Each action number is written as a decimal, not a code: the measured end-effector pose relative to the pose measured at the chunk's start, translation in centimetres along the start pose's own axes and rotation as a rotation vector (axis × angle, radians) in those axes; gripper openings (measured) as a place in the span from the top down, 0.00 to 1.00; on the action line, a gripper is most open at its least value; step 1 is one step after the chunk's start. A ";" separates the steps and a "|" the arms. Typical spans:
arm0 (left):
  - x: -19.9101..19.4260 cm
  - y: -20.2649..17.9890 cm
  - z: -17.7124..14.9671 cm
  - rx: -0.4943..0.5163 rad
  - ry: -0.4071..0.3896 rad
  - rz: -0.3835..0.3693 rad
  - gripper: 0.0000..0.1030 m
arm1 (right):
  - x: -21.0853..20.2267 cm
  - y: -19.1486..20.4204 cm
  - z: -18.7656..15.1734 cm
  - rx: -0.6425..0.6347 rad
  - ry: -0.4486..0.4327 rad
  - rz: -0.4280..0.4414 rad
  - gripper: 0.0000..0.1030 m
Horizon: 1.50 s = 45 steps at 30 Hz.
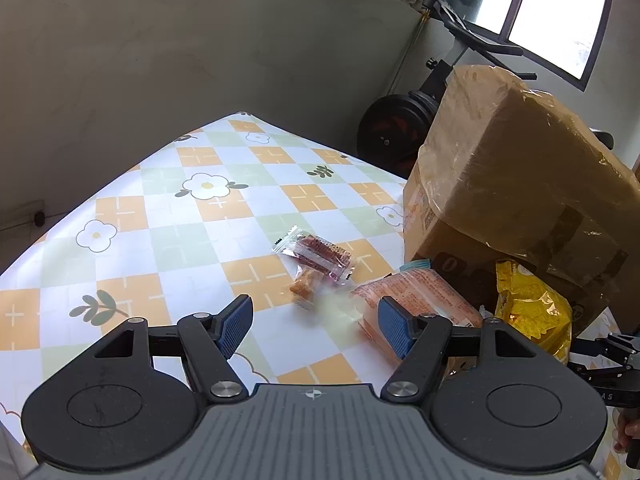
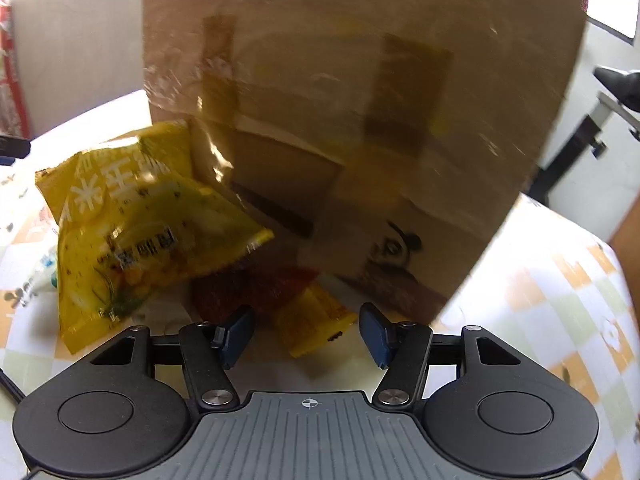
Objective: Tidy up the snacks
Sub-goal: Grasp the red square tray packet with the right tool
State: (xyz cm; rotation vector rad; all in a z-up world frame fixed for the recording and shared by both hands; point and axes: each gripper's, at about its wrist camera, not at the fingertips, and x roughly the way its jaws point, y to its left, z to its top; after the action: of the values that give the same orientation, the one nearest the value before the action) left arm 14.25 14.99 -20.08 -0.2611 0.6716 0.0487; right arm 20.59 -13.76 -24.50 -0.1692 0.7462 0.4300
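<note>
The left gripper (image 1: 316, 322), black-armed with blue ribbed pads, hangs over the checked orange, green and white flowered tablecloth (image 1: 160, 216) with its jaws spread wide and nothing between them; its right pad stands in front of the near end of a long orange-pink plastic snack packet (image 1: 416, 296), but whether it touches the wrapper I cannot tell. A little beyond that gap lie two small sweets together: a clear wrapper with a dark red bar inside (image 1: 316, 254) and, touching its near edge, a small golden-brown piece in clear film (image 1: 306, 284). To the right stands a large brown cardboard box wrapped in shiny tape (image 1: 516, 184), tipped up so that its open side faces the table, and a crinkled bright yellow snack bag (image 1: 532, 308) leans at its mouth just beside the orange-pink packet. The right gripper (image 2: 306, 330) is also released, its jaws parted and gripping nothing, and it points at the mouth of the same box (image 2: 360, 100). Just ahead of its pads, on the table at the box's opening, lies a small yellow sachet (image 2: 312, 316) against a blurred dark red packet (image 2: 248, 288), while the big yellow bag printed with white characters (image 2: 132, 220) leans to the left, half out of the box.
</note>
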 end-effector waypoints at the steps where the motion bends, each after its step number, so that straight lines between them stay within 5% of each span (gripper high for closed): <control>1: 0.0 0.0 0.0 0.000 -0.001 0.002 0.31 | 0.2 -0.1 0.2 0.006 -0.001 0.013 0.45; 7: 0.1 -0.1 -0.4 -0.004 0.012 0.012 0.31 | 0.5 -0.5 0.9 0.012 -0.012 0.055 0.44; 13: -0.3 -0.5 -0.4 -0.005 0.010 -0.002 0.31 | -0.5 -1.3 -0.8 0.111 0.013 0.071 0.83; 14: -0.4 -0.7 -0.4 -0.001 0.008 -0.009 0.31 | -0.9 -1.4 -1.4 0.127 0.009 0.060 1.00; 21: -1.3 -1.7 -0.8 0.014 -0.002 -0.049 0.31 | -3.4 -2.3 -4.1 0.296 -0.015 0.063 1.00; 25: -2.0 -1.9 -1.3 0.017 -0.009 -0.072 0.31 | -4.2 -1.3 -3.7 0.256 -0.027 0.028 0.90; 33: -1.9 -1.8 -2.2 0.010 -0.006 -0.089 0.31 | -2.8 -0.5 -1.8 0.335 -0.095 -0.012 0.43; 40: -0.6 -1.0 -2.5 0.007 0.031 -0.070 0.31 | 0.9 0.4 0.9 0.356 -0.091 0.000 0.29; 45: -0.2 -0.3 -2.4 -0.008 0.035 -0.065 0.31 | 1.9 1.0 0.3 0.280 -0.059 -0.070 0.36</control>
State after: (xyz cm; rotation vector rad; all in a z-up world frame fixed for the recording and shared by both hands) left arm 12.68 14.07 -21.74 -0.2921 0.6969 -0.0152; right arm 21.60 -12.15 -25.55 0.0793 0.7325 0.2589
